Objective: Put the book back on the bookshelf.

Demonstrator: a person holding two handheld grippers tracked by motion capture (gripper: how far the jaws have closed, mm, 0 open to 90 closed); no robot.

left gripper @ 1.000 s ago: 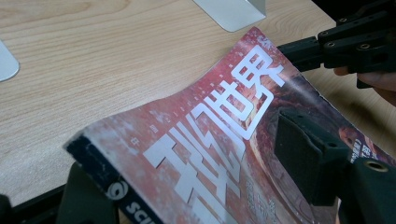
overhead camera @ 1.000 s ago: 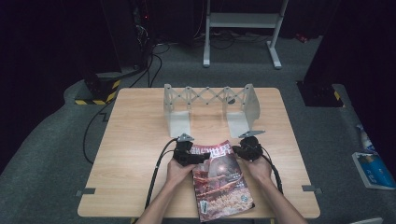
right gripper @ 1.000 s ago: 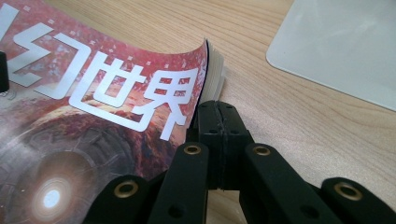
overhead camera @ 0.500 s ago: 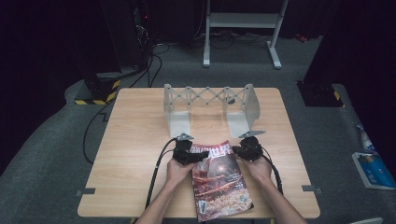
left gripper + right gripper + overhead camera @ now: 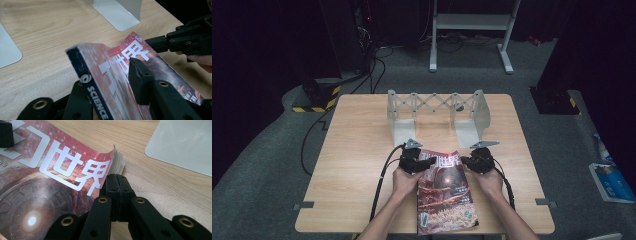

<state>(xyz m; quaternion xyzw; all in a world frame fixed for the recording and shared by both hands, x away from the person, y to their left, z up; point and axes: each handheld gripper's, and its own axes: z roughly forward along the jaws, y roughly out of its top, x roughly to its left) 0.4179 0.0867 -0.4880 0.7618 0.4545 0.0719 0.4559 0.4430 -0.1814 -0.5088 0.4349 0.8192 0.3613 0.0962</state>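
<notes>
A red science magazine lies near the table's front edge, its lower end reaching over that edge. My left gripper is at its top left corner. In the left gripper view the jaws have just been closing on the magazine: one pad presses on the cover, the other jaw sits under the raised spine. My right gripper is at the top right corner. Its jaws are shut together against the magazine's curled cover edge, and I see nothing between them.
A grey metal folding book rack stands at the back of the wooden table, its flat end plates resting just beyond the magazine. A black cable trails from the left gripper toward the front edge.
The left gripper's jaws have narrowed onto the magazine's top left corner, and that corner now sits raised. Both hands stay in place.
</notes>
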